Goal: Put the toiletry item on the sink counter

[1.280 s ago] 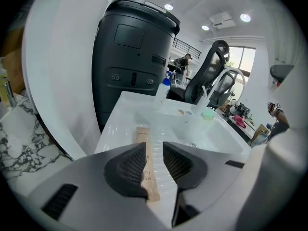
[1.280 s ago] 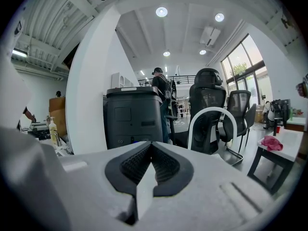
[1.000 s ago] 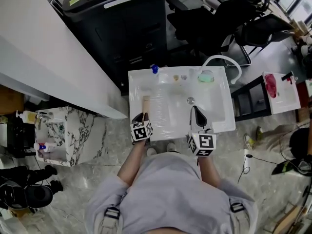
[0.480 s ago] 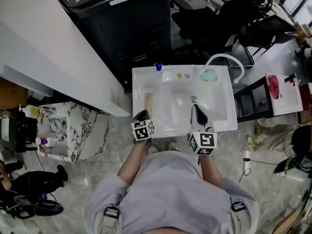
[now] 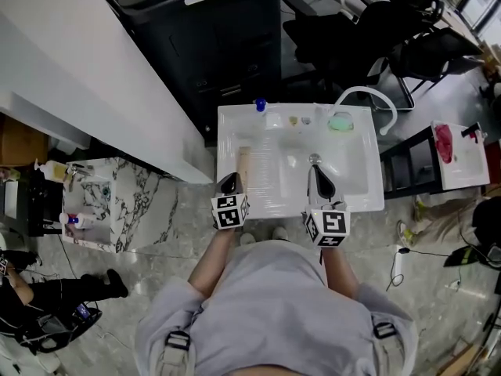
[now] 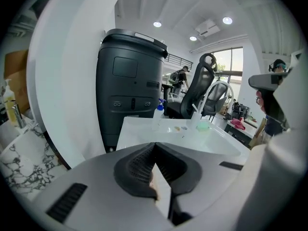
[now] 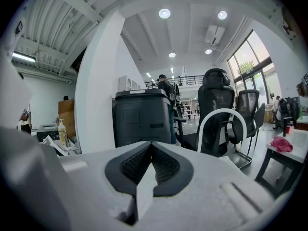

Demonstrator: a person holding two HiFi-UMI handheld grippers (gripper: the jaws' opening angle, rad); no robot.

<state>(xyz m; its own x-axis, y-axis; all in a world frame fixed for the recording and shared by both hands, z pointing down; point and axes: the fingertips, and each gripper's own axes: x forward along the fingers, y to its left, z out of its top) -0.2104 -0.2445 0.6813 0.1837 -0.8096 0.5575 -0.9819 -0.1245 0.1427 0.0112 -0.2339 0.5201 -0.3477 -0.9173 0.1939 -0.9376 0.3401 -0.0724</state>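
At near sink edge: left gripper (image 5: pixel 232 183) hovering, jaws pressed together, nothing clearly pinched; tan sliver showing at seam, can't tell what. Right gripper (image 5: pixel 315 172) hanging over basin (image 5: pixel 344 171), jaws also closed, empty. Toiletry item (image 5: pixel 243 165), slim tan stick/tube, lying flat on desk (image 5: pixel 235 131) left of basin, just beside left jaws. Looking light, prob. stiffish, narrow; pinching across mid-length seeming best. Farther back: blue-capped bottle (image 5: pixel 260 105), green dish (image 5: pixel 340 121) sitting along rear rim, nothing blocking. Black cabinet (image 5: pixel 211 37) standing behind.
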